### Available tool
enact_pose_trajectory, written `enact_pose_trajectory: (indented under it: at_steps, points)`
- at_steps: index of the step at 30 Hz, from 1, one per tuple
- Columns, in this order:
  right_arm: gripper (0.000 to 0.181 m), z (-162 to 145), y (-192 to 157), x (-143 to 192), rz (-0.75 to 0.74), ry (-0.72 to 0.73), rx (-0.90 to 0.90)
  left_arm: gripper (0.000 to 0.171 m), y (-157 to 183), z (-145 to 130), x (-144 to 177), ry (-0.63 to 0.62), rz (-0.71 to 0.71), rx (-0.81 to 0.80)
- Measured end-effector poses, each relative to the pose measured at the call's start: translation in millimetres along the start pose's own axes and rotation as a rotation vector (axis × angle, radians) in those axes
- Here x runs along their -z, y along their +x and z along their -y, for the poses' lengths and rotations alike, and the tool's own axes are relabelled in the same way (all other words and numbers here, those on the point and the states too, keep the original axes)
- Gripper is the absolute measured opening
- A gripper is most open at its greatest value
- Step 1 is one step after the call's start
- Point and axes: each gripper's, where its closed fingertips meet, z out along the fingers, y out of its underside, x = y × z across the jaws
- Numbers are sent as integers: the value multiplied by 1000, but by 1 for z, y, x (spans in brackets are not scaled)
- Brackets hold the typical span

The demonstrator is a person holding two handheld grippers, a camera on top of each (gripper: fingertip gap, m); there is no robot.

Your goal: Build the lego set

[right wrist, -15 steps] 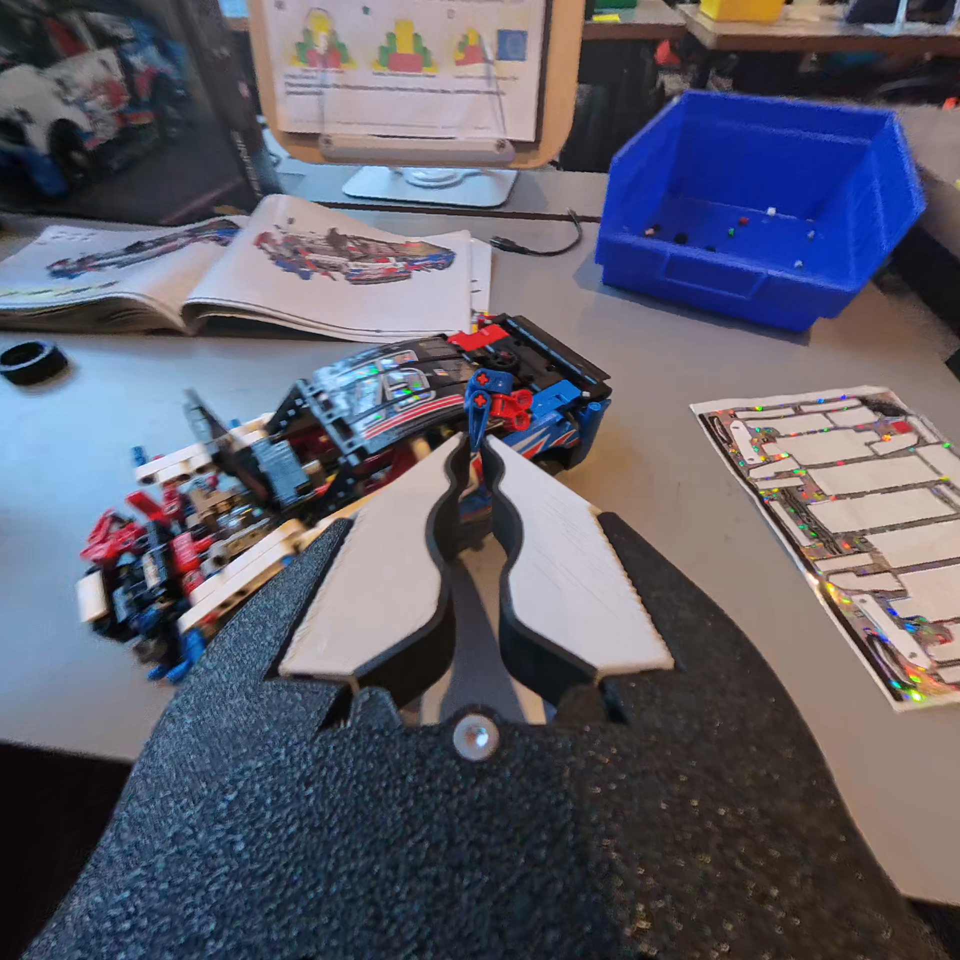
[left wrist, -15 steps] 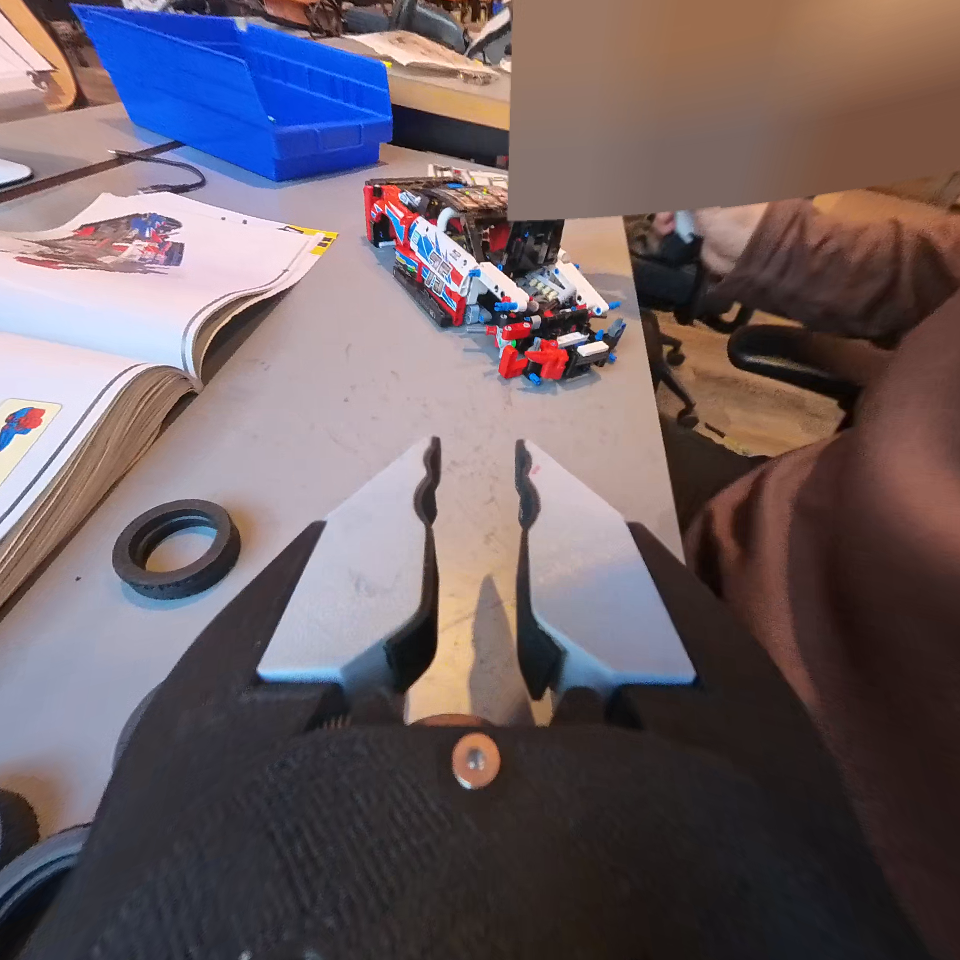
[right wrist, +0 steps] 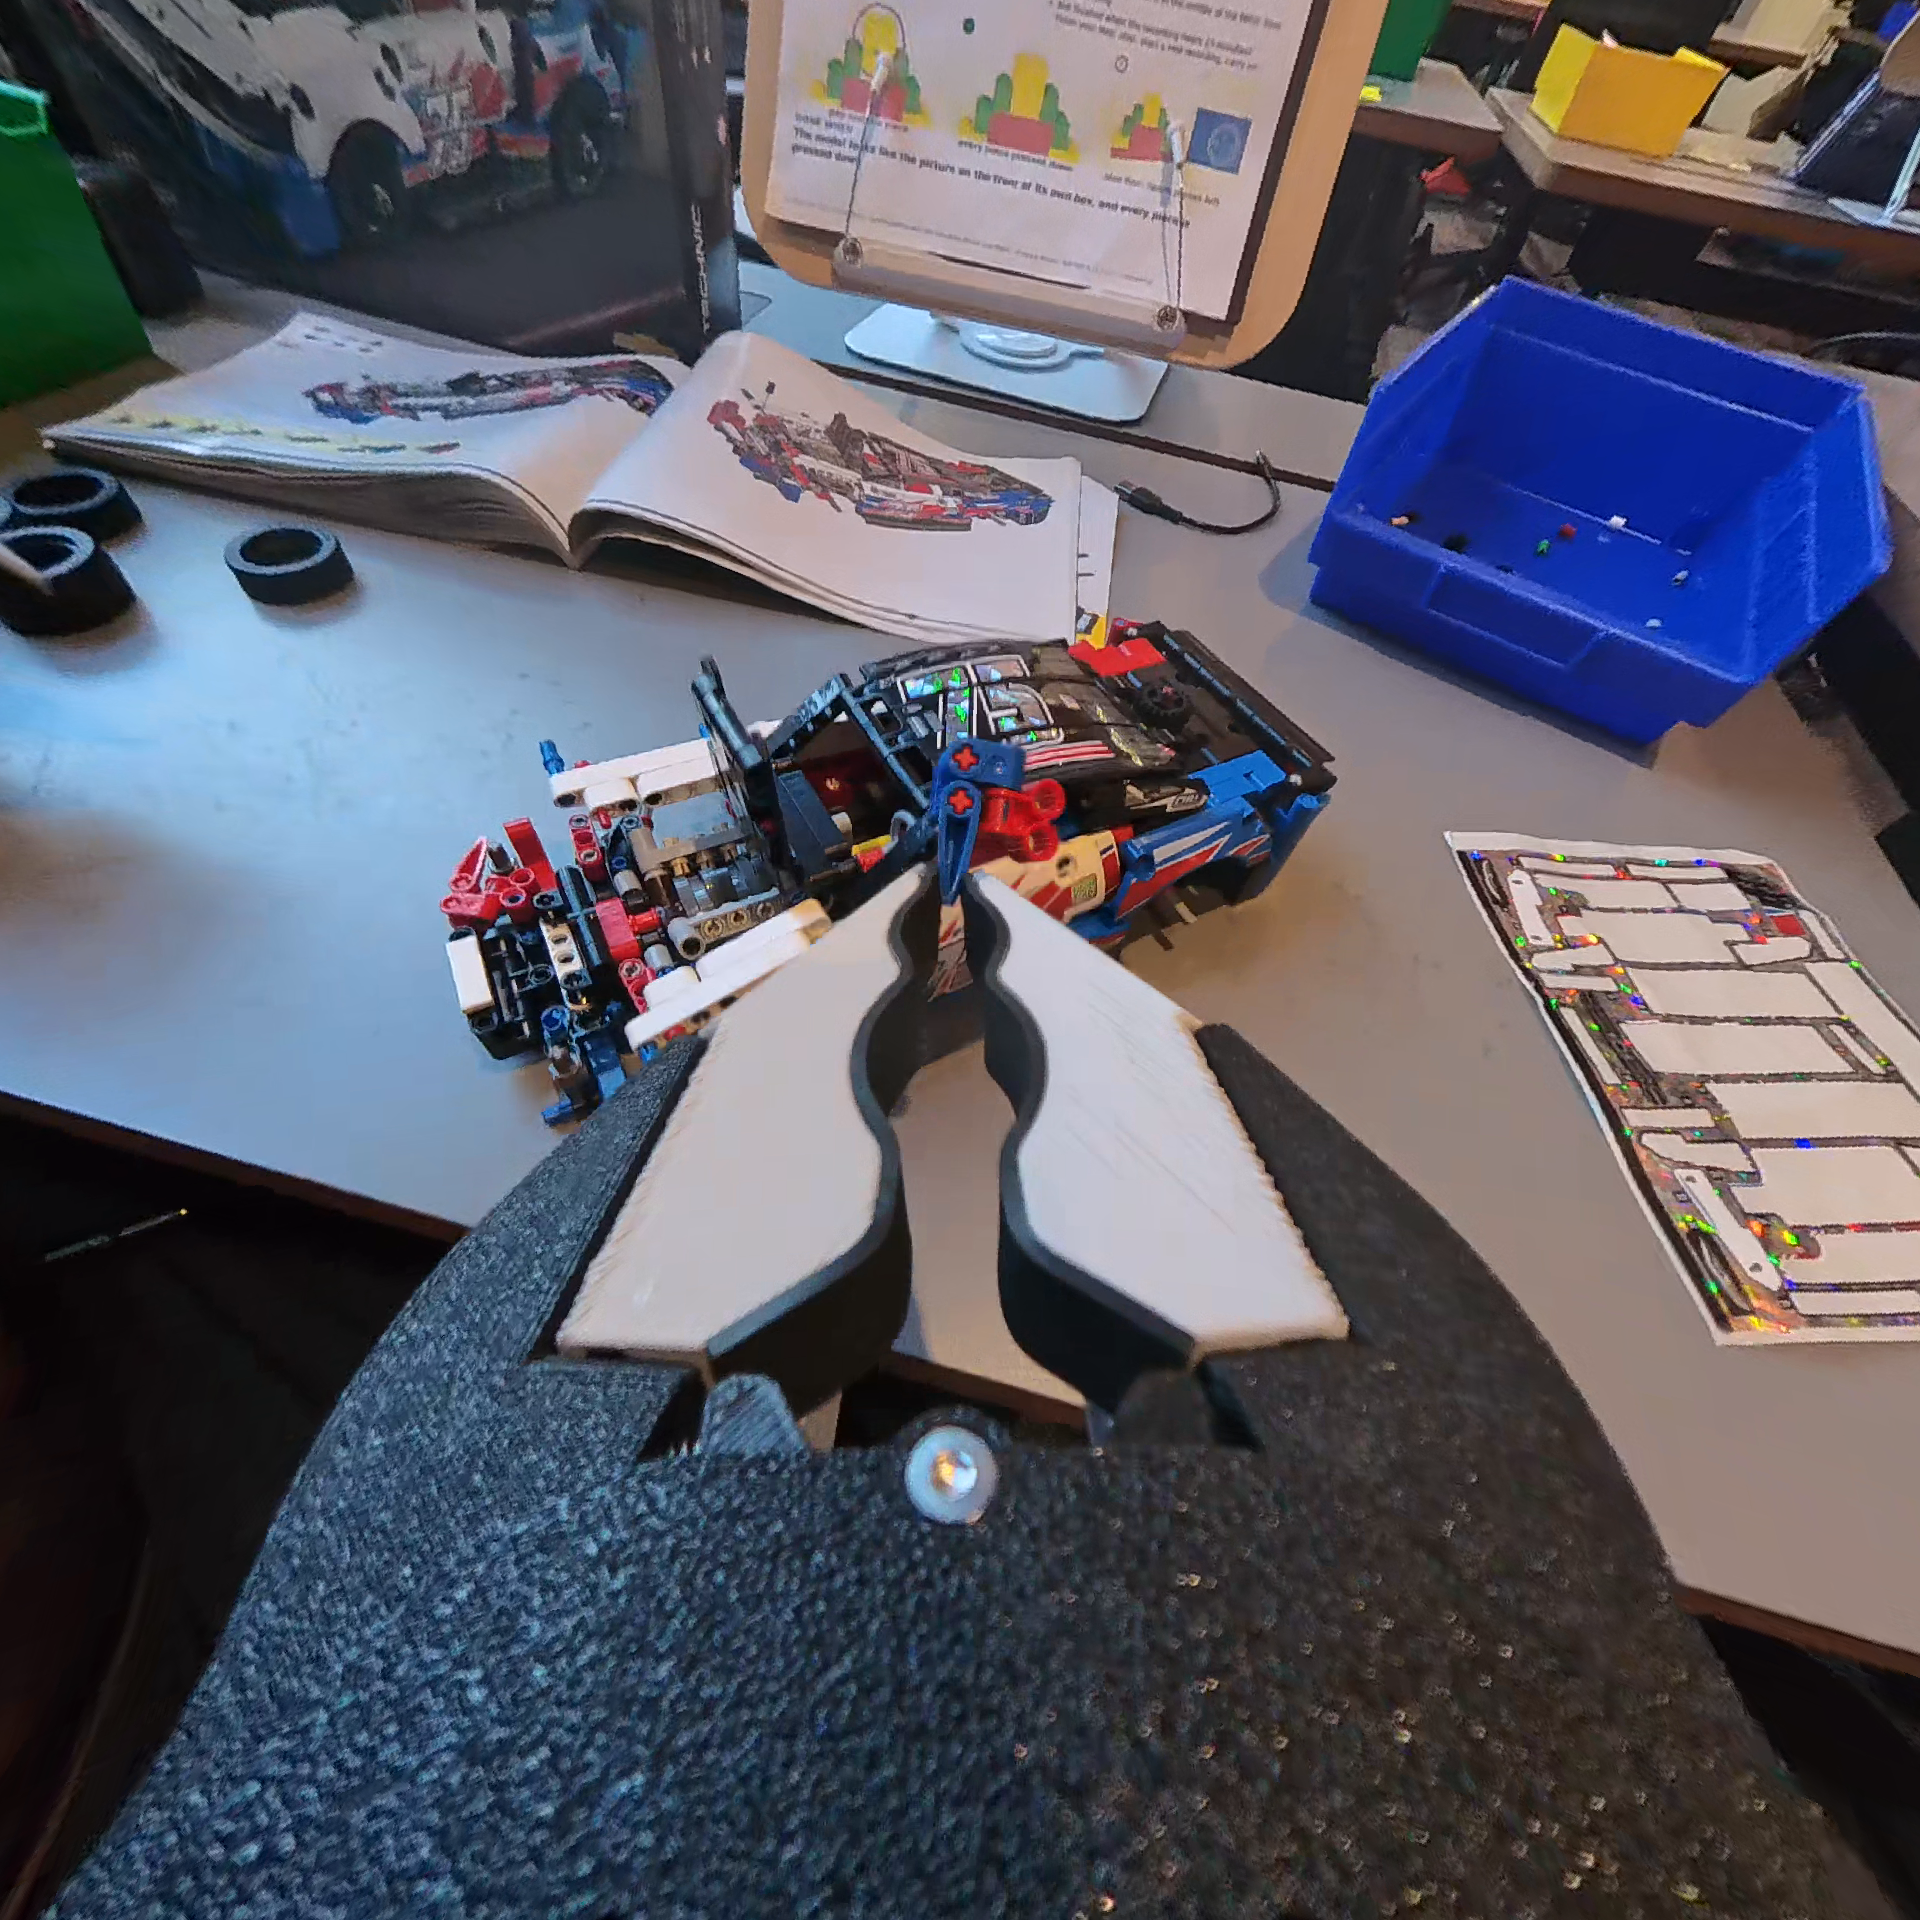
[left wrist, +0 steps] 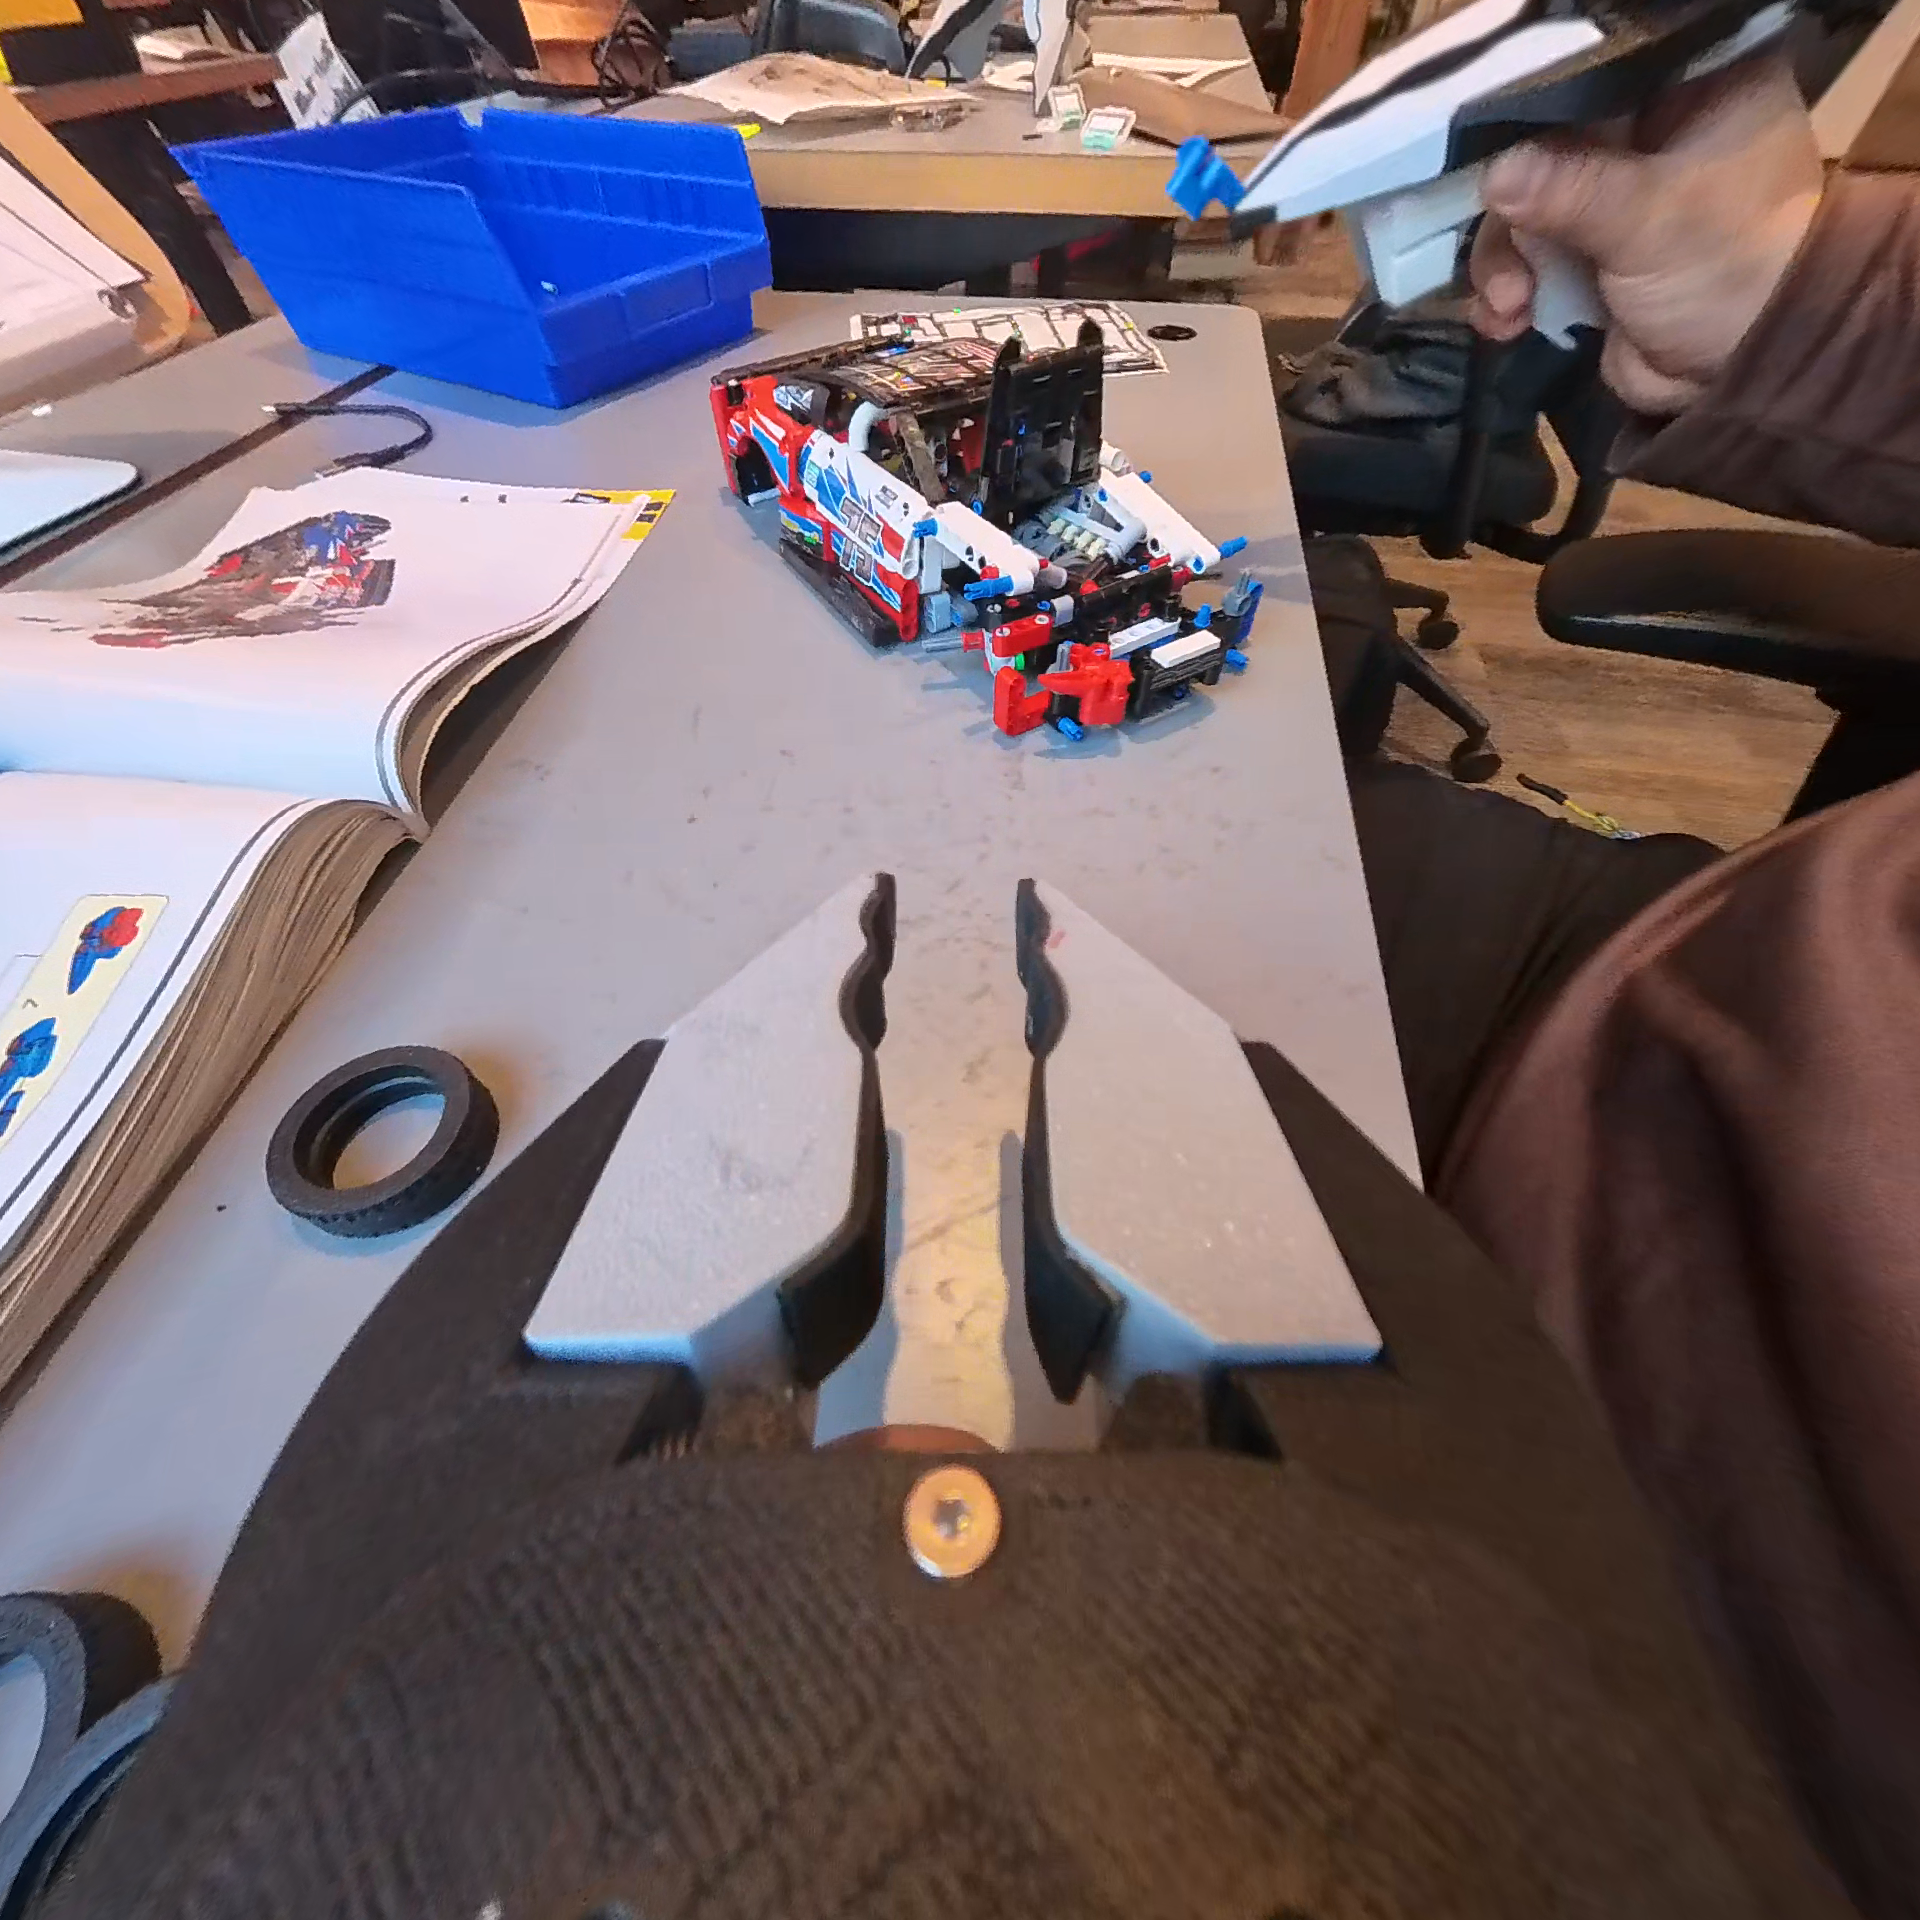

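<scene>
A half-built red, white, blue and black lego car (left wrist: 966, 530) sits on the grey table (left wrist: 644, 831); it also shows in the right wrist view (right wrist: 894, 842). My left gripper (left wrist: 954, 894) is open and empty, low over the table, well short of the car. My right gripper (right wrist: 948, 883) is shut on a small blue lego piece (right wrist: 961, 810) with red pins and holds it in the air above the car's near side. In the left wrist view the right gripper (left wrist: 1236, 203) is high at the top right with the blue piece (left wrist: 1200, 182) at its tip.
An open instruction book (left wrist: 260, 644) lies left of the car. A black tyre (left wrist: 382, 1138) lies beside my left gripper, more tyres (right wrist: 289, 561) at far left. A blue bin (right wrist: 1600, 509) holds a few small parts. A sticker sheet (right wrist: 1714, 1070) lies right. A page stand (right wrist: 1039, 156) is behind. One gripper's finger ends stand about 30 cm off the other's.
My right gripper has lifted up and back from the car with the blue piece still in it. My left gripper has stayed about where it was, still open.
</scene>
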Motion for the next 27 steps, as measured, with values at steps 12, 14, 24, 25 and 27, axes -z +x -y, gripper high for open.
enact_pose_trajectory:
  at_steps: [12, 14, 24, 25, 27]
  points:
    - [3, 68, 10, -37, -17, 66, 136, 22, -15, 1, 7, 24, 9, 62]
    - [3, 79, 6, -47, 21, 89, 109, 22, -17, 2, 8, 30, 3, 77]
    - [3, 120, -15, -117, 125, 124, 130, 23, -47, 2, 18, 64, 44, 159]
    - [3, 124, -17, -122, 129, 128, 133, 23, -51, 2, 19, 69, 52, 168]
    - [3, 128, -22, -132, 158, 122, 115, 24, -57, 3, 22, 86, 54, 202]
